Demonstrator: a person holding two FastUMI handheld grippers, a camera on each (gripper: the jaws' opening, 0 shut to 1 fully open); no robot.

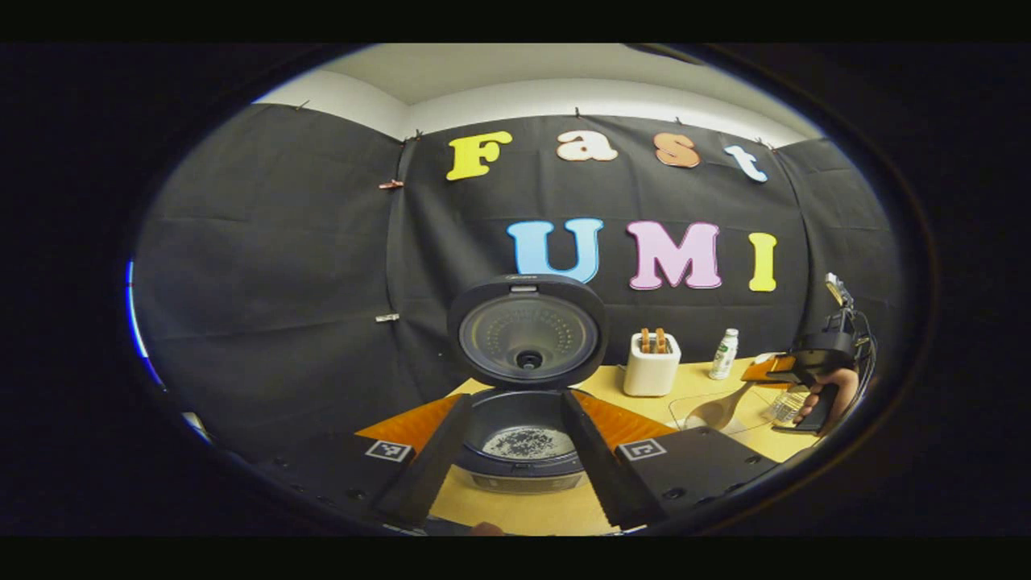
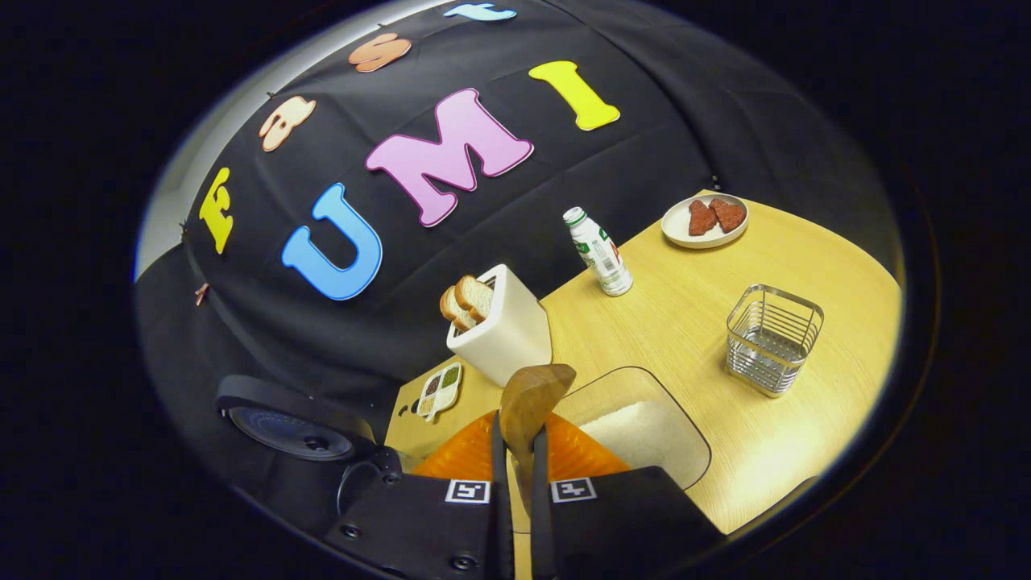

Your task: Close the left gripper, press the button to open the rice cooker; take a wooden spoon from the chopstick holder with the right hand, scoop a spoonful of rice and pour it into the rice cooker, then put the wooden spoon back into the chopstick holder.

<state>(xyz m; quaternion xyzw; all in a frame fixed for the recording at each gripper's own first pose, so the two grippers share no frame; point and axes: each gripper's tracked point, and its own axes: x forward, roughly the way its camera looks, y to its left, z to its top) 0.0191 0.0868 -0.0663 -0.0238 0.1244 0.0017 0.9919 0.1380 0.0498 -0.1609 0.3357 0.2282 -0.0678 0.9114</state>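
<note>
In the left gripper view the left tongs (image 1: 515, 459) stand spread apart with nothing between them, their two fingers (image 1: 431, 459) framing the rice cooker (image 1: 523, 451) just ahead; the cooker sits on the pale wooden table (image 1: 556, 511) with its lid (image 1: 527, 330) swung upright, and some grains lie on the bottom of its inner pot; beyond it to the right stands a white toaster (image 1: 652, 364) with bread slices in its slots, then a small bottle (image 1: 724, 354) near the black wall; farther right a hand (image 1: 834, 395) holds the right tongs (image 1: 765, 372), from which the wooden spoon (image 1: 721, 407) hangs bowl-down above a clear container (image 1: 725, 415).

In the right gripper view the right tongs (image 2: 515, 451) are clenched on the spoon's handle, the spoon's bowl (image 2: 532, 399) rising just ahead of the fingertips; under and behind it lies the clear container of white rice (image 2: 644, 435); to the left rests a small divided dish (image 2: 440, 391) and the cooker's raised lid (image 2: 290, 423); past the spoon stands the toaster (image 2: 503, 326); to the right, well apart, the wire chopstick holder (image 2: 772, 338) stands on the table (image 2: 693, 306); farther off are the bottle (image 2: 598, 251) and a plate (image 2: 705, 221) with two reddish pieces near the wall.
</note>
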